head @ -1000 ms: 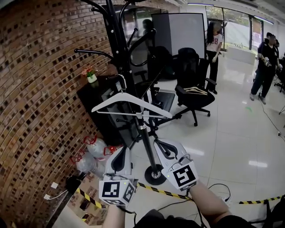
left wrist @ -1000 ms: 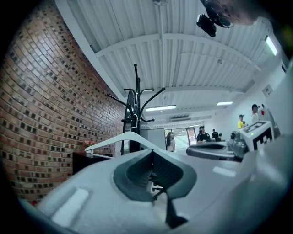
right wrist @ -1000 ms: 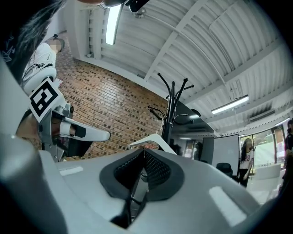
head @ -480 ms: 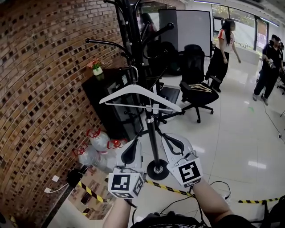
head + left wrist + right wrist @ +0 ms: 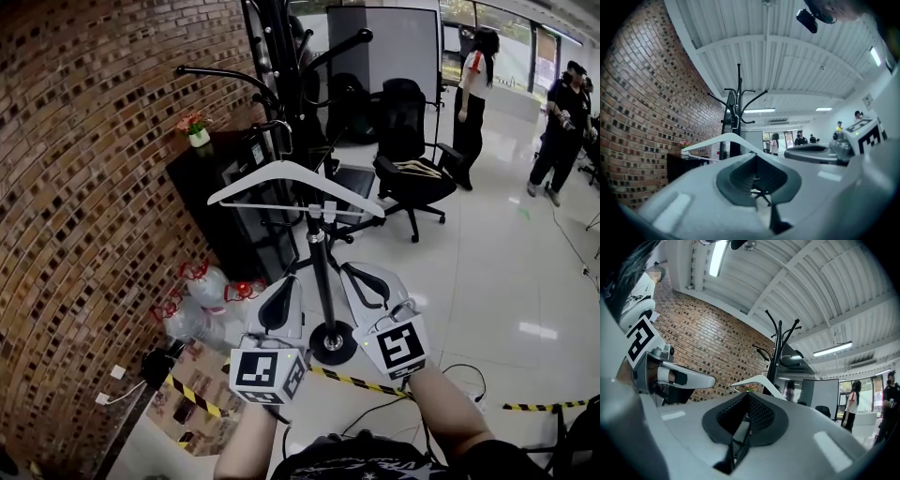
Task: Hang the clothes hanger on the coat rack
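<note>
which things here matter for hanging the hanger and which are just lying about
For the job:
white hanger
coat rack
left gripper
right gripper

Just lying about:
black office chair
tied plastic bags
potted plant
black cabinet
striped floor tape

One hanger [image 5: 291,169], one coat rack [image 5: 323,281].
</note>
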Tool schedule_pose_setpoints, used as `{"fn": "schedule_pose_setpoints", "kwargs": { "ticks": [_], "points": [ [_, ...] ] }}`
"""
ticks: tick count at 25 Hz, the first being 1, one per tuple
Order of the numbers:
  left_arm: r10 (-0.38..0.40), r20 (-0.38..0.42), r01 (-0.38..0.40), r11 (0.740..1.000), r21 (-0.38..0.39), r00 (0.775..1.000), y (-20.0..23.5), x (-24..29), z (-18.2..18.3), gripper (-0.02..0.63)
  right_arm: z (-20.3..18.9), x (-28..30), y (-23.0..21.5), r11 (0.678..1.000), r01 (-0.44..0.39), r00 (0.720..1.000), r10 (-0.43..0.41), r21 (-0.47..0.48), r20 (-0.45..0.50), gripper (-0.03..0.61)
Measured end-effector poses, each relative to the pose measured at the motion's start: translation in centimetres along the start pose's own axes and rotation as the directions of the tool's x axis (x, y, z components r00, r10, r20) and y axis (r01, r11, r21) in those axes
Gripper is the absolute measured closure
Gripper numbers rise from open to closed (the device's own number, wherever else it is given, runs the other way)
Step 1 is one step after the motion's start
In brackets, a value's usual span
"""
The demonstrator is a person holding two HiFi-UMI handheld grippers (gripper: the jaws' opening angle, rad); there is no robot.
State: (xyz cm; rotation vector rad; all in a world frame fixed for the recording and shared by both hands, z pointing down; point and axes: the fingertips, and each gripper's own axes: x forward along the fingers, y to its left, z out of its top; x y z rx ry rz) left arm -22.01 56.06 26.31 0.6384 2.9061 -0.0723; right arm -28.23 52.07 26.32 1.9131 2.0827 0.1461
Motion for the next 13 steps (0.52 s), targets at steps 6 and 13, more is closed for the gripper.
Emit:
{"fn": "schedule_pose_setpoints", "kwargs": {
  "ticks": [6, 13],
  "points": [
    [-0.019, -0.017, 0.019, 1.000, -0.001, 1.000, -0.6, 0.6, -0.8, 0.609, -0.3, 0.2, -0.7, 1.000, 0.007, 1.000, -0.007, -0.004, 0.001, 0.572],
    [-0.023, -0.015, 0.023, 1.000, -0.005, 1.000, -0.2, 1.4, -0.9, 0.609, -0.9, 1.0, -1.1, 1.000, -0.003, 1.000, 0.003, 0.006, -0.012, 0.572]
  ]
}}
